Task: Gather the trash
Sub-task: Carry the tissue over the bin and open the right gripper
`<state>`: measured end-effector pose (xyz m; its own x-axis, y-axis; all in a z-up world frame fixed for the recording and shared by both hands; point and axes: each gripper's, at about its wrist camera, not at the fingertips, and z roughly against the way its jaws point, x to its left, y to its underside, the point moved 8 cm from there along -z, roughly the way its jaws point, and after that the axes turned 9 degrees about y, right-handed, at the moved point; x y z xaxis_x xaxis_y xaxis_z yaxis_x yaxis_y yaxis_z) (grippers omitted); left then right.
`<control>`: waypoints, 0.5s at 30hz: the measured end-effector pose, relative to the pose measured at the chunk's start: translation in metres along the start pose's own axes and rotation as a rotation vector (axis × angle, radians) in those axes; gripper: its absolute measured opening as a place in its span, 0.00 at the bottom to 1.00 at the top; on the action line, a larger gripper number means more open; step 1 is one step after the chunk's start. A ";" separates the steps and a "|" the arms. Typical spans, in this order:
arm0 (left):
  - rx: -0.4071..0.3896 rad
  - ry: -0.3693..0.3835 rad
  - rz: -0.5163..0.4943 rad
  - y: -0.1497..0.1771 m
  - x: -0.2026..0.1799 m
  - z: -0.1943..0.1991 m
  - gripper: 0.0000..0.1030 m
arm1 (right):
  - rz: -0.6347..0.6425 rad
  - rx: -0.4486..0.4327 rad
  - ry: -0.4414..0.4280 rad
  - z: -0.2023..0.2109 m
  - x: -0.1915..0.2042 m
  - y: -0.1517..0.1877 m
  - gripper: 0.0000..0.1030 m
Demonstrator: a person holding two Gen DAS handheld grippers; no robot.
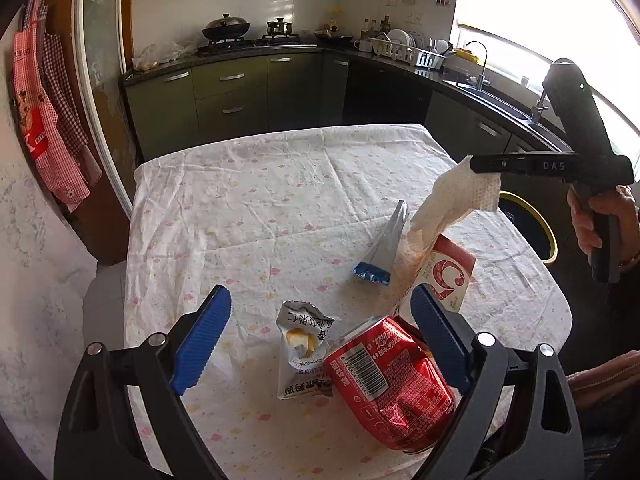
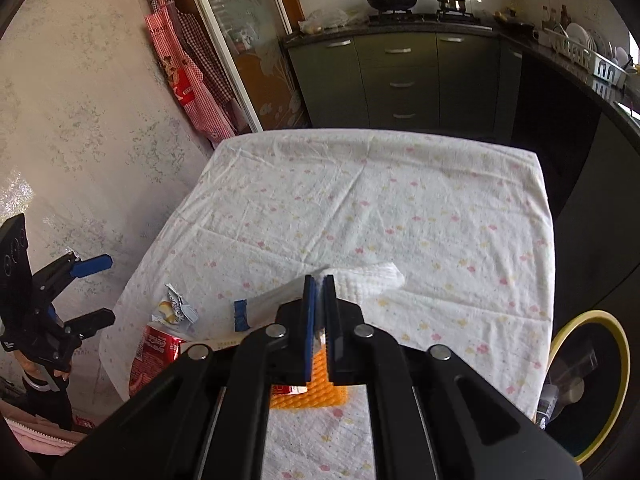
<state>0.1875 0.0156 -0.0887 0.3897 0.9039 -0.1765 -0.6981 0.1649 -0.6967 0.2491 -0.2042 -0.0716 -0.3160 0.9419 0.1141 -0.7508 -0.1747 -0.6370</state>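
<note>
Left gripper (image 1: 320, 344) had its jaws spread wide over the flowery table (image 1: 280, 200), holding nothing; right gripper (image 2: 319, 300) was pinched tight on a white paper towel (image 1: 452, 196), lifted up. Crushed cola can (image 1: 390, 384) sat against the left's right-hand finger, snack wrapper (image 1: 302, 354) between the jaws, blue-edged packet (image 1: 382, 248) beyond them.

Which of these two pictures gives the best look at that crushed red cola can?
The left wrist view. There the crushed red can lies close to the lens on the tablecloth, barcode and dents plain. In the right wrist view only a sliver of it shows, behind the right hand-held gripper.
</note>
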 end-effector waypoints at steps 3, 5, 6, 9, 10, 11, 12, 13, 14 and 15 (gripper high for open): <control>-0.006 -0.001 0.002 -0.001 0.001 0.003 0.88 | -0.004 -0.037 0.009 0.017 -0.003 -0.009 0.04; -0.008 -0.001 0.001 -0.001 0.001 0.005 0.88 | -0.008 -0.060 0.022 0.029 -0.009 -0.012 0.04; -0.009 -0.002 -0.001 -0.002 0.001 0.005 0.88 | -0.012 -0.070 0.030 0.035 -0.012 -0.013 0.04; -0.009 0.000 -0.009 -0.003 -0.002 0.006 0.88 | -0.028 -0.094 0.065 0.052 -0.029 -0.014 0.04; -0.009 0.000 -0.013 -0.003 -0.003 0.006 0.88 | -0.036 -0.099 0.079 0.057 -0.035 -0.013 0.04; -0.009 0.001 -0.016 -0.004 -0.004 0.006 0.88 | -0.045 -0.105 0.096 0.062 -0.043 -0.013 0.04; -0.009 0.003 -0.020 -0.005 -0.006 0.006 0.88 | -0.054 -0.108 0.115 0.067 -0.052 -0.012 0.04; -0.008 0.005 -0.024 -0.005 -0.008 0.005 0.88 | -0.064 -0.111 0.134 0.072 -0.061 -0.010 0.04; -0.007 0.006 -0.029 -0.006 -0.010 0.004 0.88 | -0.073 -0.112 0.153 0.076 -0.070 -0.009 0.04; -0.006 0.006 -0.034 -0.007 -0.012 0.004 0.88 | -0.083 -0.112 0.174 0.080 -0.080 -0.006 0.04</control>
<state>0.1853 0.0050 -0.0789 0.4167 0.8954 -0.1570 -0.6808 0.1929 -0.7066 0.2325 -0.3016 -0.0154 -0.1437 0.9887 0.0428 -0.6980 -0.0706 -0.7126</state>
